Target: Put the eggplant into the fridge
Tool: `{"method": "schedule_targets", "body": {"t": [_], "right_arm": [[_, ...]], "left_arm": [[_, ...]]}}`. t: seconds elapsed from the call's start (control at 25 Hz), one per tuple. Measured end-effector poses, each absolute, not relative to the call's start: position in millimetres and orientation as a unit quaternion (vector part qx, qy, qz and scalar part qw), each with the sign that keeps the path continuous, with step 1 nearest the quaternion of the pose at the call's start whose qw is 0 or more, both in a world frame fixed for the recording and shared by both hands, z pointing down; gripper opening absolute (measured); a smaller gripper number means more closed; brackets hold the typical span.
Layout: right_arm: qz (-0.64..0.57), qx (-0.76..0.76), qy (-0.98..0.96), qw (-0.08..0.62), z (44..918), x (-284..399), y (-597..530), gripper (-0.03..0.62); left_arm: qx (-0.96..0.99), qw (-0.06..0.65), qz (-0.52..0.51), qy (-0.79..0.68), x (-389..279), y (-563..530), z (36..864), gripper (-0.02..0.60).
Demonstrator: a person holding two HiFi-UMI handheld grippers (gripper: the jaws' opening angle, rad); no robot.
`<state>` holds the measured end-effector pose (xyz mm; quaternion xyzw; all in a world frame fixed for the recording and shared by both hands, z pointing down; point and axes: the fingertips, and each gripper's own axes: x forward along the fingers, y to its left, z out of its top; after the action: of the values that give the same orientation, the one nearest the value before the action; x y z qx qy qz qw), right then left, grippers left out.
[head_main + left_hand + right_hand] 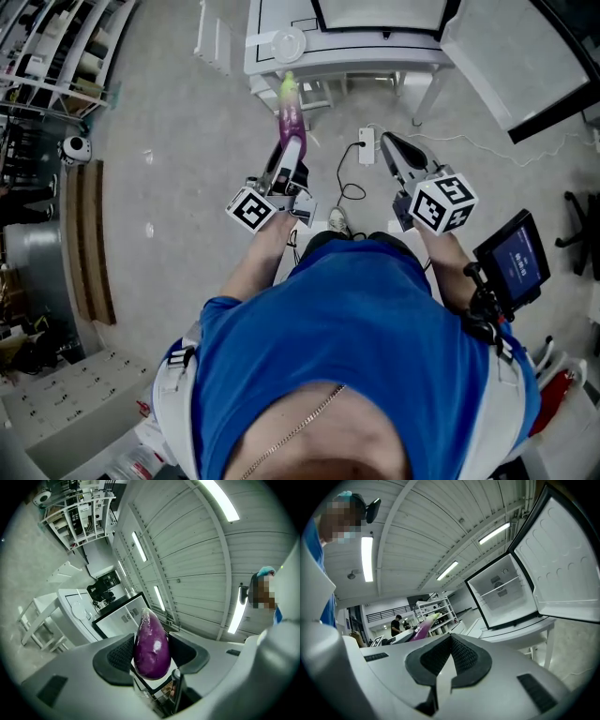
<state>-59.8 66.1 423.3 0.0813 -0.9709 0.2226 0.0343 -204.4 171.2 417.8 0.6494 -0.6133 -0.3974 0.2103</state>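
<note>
The fridge (pixel 506 592) stands open in the right gripper view, its door (pixel 562 564) swung to the upper right. It sits on a white table (pixel 347 58) at the top of the head view. Below the table, the left gripper (pixel 290 142) points up the frame, its jaws clamped on the sides of the purple eggplant (pixel 151 646), green stem end forward. To its right, the right gripper (pixel 449 653) has its jaws pressed together with nothing between them.
</note>
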Motion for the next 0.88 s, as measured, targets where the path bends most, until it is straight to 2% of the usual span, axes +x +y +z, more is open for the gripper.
{"method": "schedule_targets", "body": {"t": [0.36,0.88], "right_arm": [[0.223,0.146,-0.963,0.023,429.3,-107.0,48.2,0.002],[0.217,0.204,-0.954,0.018,420.4,-119.6,23.4,0.002]], "left_arm": [[0.685,0.243,-0.38,-0.572,-265.2,132.7,429.1,0.238],[0.725,0.264,-0.351,-0.531,-286.6,78.6,424.0,0.238]]}}
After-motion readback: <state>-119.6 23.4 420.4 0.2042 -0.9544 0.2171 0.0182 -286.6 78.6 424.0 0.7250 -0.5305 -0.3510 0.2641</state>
